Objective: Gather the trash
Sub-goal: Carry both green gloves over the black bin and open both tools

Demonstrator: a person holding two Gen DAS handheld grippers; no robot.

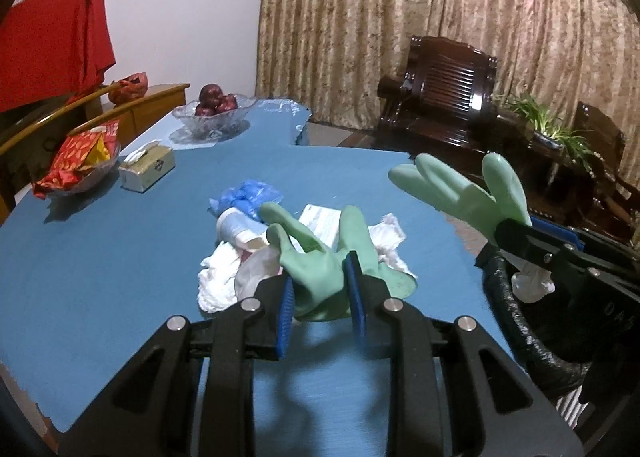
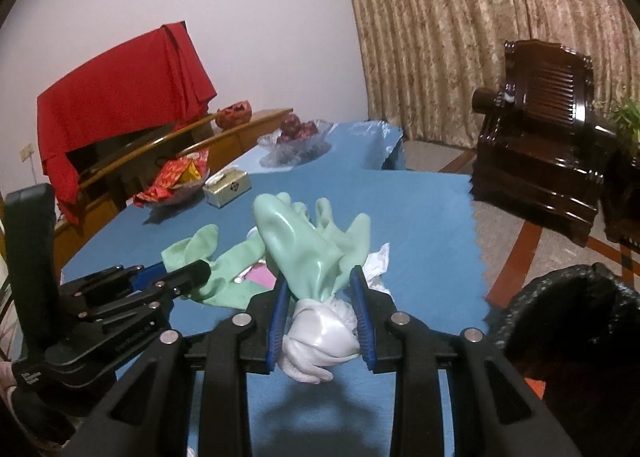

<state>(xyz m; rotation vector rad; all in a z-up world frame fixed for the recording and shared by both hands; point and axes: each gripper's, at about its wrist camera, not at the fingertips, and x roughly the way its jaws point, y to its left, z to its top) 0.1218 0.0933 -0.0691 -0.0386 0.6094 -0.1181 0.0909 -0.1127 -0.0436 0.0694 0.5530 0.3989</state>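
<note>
Each gripper [image 1: 320, 293] [image 2: 322, 313] clamps a glove [image 1: 320, 269] [image 2: 304, 241] – lettering unreadable

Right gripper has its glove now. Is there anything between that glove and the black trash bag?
Nothing visible blocks it. The right gripper holds the green glove above the blue table, and the black trash bag sits open just off the table edge to its right.

Location: domestic living room. Indicators: patterned curtain [image 1: 440, 25] across the upper frame, carved wooden armchair [image 2: 548, 129] at right, fruit bowl [image 1: 214, 115] on the blue-covered bench [image 1: 120, 249].
</note>
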